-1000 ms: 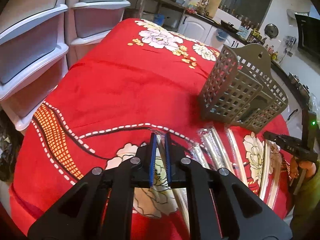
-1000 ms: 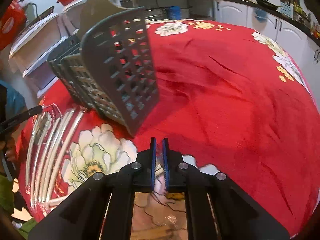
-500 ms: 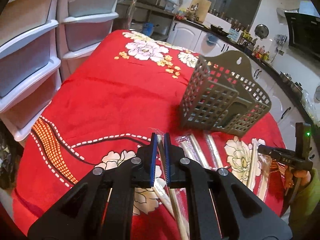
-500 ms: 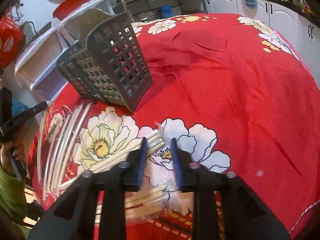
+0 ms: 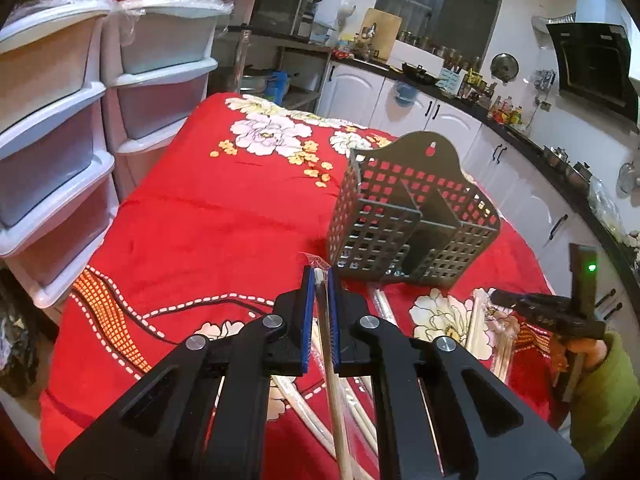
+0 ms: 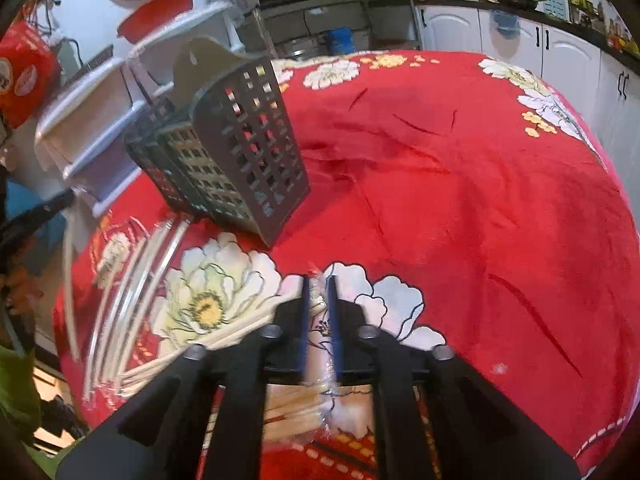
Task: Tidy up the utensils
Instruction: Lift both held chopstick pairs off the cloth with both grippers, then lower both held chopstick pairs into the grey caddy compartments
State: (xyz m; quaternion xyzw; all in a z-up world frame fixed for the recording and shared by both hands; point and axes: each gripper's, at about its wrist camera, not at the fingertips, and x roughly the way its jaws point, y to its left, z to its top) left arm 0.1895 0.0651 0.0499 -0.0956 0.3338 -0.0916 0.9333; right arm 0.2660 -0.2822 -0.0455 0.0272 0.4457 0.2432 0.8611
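Note:
My left gripper (image 5: 320, 280) is shut on a plastic-wrapped pair of chopsticks (image 5: 334, 380) and holds it above the red flowered cloth. A grey lattice utensil basket (image 5: 416, 216) with dividers stands ahead and to the right; it also shows in the right wrist view (image 6: 240, 148). My right gripper (image 6: 319, 292) is shut on the wrapper end of another chopstick pack (image 6: 296, 416). Several more wrapped chopsticks (image 6: 132, 276) lie on the cloth left of it.
White plastic drawer units (image 5: 60, 152) stand along the table's left edge. Kitchen counter and white cabinets (image 5: 460, 128) run behind and to the right. The red cloth (image 6: 460, 200) stretches far and right of the basket.
My left gripper has lifted with its chopstick pack, so the basket looks lower and nearer. My right gripper opened half a second ago and has closed again on a pack's wrapper.

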